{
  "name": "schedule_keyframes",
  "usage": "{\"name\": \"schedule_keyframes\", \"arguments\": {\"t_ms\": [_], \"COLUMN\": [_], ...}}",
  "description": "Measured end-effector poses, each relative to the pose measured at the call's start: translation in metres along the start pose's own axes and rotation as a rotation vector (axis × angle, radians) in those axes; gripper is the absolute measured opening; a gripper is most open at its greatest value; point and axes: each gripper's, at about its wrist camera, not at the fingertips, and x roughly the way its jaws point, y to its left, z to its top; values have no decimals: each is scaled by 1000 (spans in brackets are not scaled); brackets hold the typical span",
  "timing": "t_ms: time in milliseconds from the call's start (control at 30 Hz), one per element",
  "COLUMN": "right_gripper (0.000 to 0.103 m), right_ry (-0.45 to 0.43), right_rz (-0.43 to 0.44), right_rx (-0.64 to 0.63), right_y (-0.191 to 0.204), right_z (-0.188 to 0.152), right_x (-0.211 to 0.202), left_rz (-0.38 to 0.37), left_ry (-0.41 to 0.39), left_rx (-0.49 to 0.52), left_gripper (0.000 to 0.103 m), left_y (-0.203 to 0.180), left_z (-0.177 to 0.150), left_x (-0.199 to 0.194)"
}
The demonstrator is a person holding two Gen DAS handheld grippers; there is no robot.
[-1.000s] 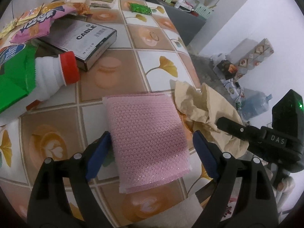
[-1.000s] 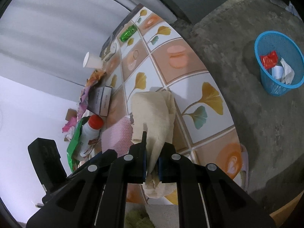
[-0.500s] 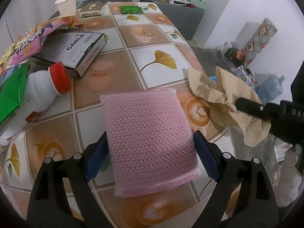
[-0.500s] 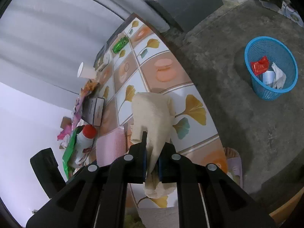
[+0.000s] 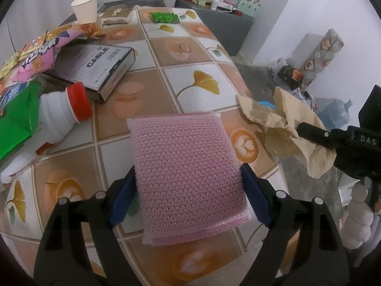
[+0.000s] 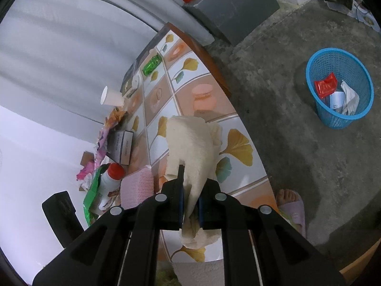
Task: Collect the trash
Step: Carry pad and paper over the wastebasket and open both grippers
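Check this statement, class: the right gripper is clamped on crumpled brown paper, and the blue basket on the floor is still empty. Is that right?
Not quite. The right gripper is indeed clamped on the crumpled brown paper, but the blue basket on the floor is not empty: the right wrist view shows a red wrapper and some white scraps already inside it.

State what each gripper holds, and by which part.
The right gripper pinches the crumpled brown paper near its lower end. The left gripper, its jaws closing, straddles the pink bubble-wrap pad by its side edges.
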Motion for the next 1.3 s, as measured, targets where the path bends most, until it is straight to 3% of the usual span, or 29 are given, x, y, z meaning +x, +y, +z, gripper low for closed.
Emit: {"name": "schedule_keyframes", "arguments": {"t_ms": [400,700,967,1200,1300], "right_gripper": [9,9,9,10,15], "right_ry": [-74,-227,-289,-301,-308], "right_rz": [40,-22,-103,-161,-163], "right_rx": [56,161,311,444,488], "right_y": [-25,-80,-158,-235,-262], "right_z": [12,33,68,110,129], "right_x": [-31,-85,-102,-81,-68], "left_rz": [-77,-205,-350,-312,-316], "left_ry": [-58,-23,107,189,219], "left_rx": [37,157,307,416,436], "left_gripper": [79,79,79,79,83], "left_y": [-21,-82,-199,-287,-317], "left_z": [20,62,117,138,140], "left_x": [-13,8,84,176,213]}}
